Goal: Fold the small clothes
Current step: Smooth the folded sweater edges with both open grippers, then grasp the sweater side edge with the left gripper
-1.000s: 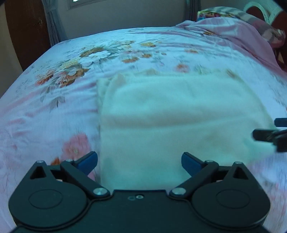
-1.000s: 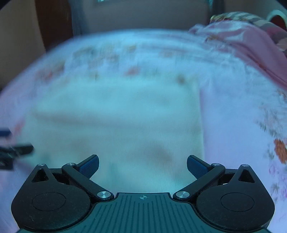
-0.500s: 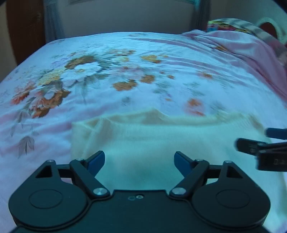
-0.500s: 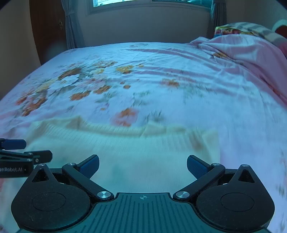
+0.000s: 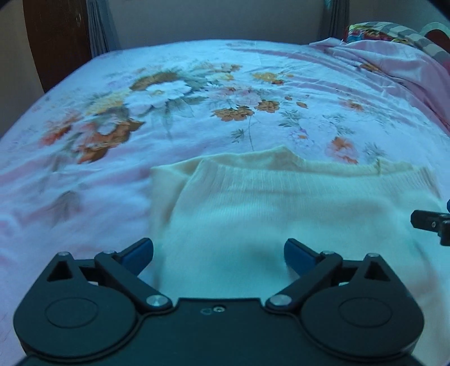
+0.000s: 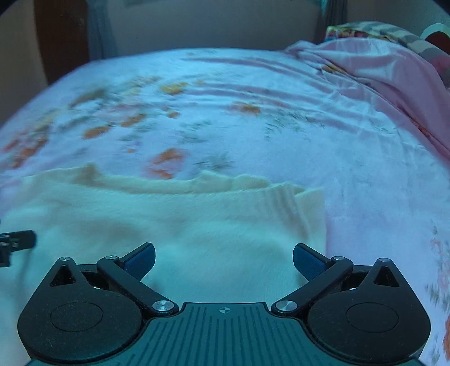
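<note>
You are working over a bed (image 5: 197, 146) spread with a pale floral sheet (image 6: 253, 140), its orange and white blooms thickest toward the far left. A bare wall (image 5: 219, 19) runs behind the bed, with a dark wooden door (image 5: 56, 39) and a curtain (image 5: 102, 28) at the left. A rumpled pink blanket (image 6: 379, 73) lies heaped at the far right, with a patterned pillow (image 5: 374, 31) behind it.

The cream sweater (image 5: 281, 202) lies flat on the sheet right in front of you, folded, its ribbed edge at the far side.

Your left claw (image 5: 218, 252) has its jaws opening, near full spread, above the sweater's left part; its blue pads (image 5: 139, 252) grip nothing. Your right claw (image 6: 224, 257) is spread just as wide above the sweater's right part, and it too holds nothing. Whether either one brushes the knit, you cannot tell from here.
</note>
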Demonstrator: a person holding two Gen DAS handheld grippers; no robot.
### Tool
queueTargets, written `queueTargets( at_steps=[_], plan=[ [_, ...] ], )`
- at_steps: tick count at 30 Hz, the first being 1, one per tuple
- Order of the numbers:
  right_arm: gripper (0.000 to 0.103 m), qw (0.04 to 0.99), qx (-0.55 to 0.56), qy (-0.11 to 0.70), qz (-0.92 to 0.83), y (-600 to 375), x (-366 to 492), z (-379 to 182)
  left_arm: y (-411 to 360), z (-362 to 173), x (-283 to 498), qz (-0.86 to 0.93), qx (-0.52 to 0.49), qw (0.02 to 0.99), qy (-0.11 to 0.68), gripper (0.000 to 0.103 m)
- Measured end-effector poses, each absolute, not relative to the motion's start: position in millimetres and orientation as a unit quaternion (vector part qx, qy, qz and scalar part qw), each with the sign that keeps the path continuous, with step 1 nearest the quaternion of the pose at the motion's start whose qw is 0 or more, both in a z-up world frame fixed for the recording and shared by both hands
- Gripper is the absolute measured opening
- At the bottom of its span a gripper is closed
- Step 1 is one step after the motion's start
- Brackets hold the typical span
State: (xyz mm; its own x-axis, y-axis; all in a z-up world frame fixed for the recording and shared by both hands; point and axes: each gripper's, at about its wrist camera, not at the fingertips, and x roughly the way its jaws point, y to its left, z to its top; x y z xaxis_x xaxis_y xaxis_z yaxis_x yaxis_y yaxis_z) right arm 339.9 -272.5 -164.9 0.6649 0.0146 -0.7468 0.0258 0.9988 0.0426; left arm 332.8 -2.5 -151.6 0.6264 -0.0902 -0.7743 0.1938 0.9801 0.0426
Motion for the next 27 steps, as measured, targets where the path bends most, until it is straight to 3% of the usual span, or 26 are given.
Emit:
queueTargets(
  at_steps=[7,11,19,20,22,24,27],
  plan=[
    [0.103,0.906,0.04,0.42,0.031,-237.9,287.7,-170.7,34.6,-153.8,288.4,-0.068,0.044,0.897,0.434,0.101],
    [0.103,0.898,0.004,0.439,0.023,-225.2,282.6,-186.7,49.7,-167.2,290.5,-0.08,0.002,0.884,0.461,0.101],
    [0.103,0.898,0.042,0.437,0.031,-231.8,276.5,-178.7,64.5,-176.5,303.5,-0.14,-0.082,0.878,0.451,0.1],
    [0.103,0.898,0.045,0.437,0.031,-232.4,276.1,-179.2,66.7,-177.1,305.0,-0.145,-0.095,0.877,0.447,0.098],
    [0.103,0.899,0.044,0.435,0.03,-231.7,275.2,-179.2,70.6,-176.2,307.1,-0.152,-0.109,0.878,0.441,0.081],
    [0.103,0.899,0.043,0.434,0.033,-230.6,276.1,-179.4,75.8,-175.0,311.3,-0.164,-0.136,0.872,0.441,0.054],
    [0.103,0.901,0.046,0.431,0.033,-228.9,278.4,-180.4,86.2,-177.2,319.7,-0.166,-0.192,0.859,0.444,0.048]
  ],
)
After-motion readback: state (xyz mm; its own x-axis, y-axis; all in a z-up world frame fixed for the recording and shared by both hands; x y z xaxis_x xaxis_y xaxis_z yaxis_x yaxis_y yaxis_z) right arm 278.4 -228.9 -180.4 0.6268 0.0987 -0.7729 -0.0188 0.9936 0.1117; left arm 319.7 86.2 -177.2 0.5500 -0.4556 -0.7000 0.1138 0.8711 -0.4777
